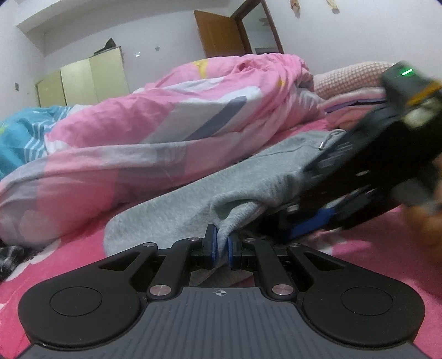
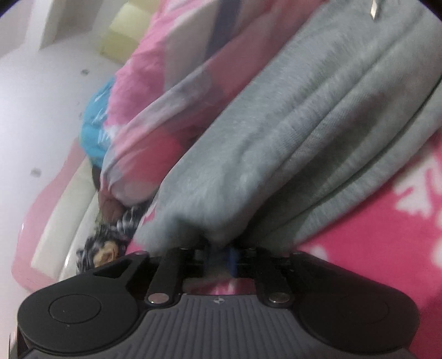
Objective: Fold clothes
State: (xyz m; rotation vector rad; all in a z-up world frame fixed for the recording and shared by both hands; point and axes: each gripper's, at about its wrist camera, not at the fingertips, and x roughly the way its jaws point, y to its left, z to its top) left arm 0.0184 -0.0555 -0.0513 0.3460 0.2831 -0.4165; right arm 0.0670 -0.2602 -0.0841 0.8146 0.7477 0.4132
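A grey sweatshirt-like garment (image 1: 193, 193) lies stretched on a pink bed sheet (image 1: 69, 265). My left gripper (image 1: 221, 245) is shut on a fold of its near edge, grey cloth pinched between the blue pads. In the right wrist view the same grey garment (image 2: 290, 124) runs away in long folds, a metal drawstring tip (image 2: 374, 12) at its far end. My right gripper (image 2: 219, 256) is shut on the garment's near edge. The right gripper's body (image 1: 373, 171) shows blurred at the right of the left wrist view, close beside the left one.
A crumpled pink patterned duvet (image 1: 165, 116) lies behind the garment. A blue quilt (image 1: 19, 138) sits at the far left. Folded pink clothes (image 1: 356, 91) are stacked at the back right. A dark checked cloth (image 2: 110, 237) lies near the bed's edge. Cabinets (image 1: 83, 80) and a door (image 1: 221, 33) stand behind.
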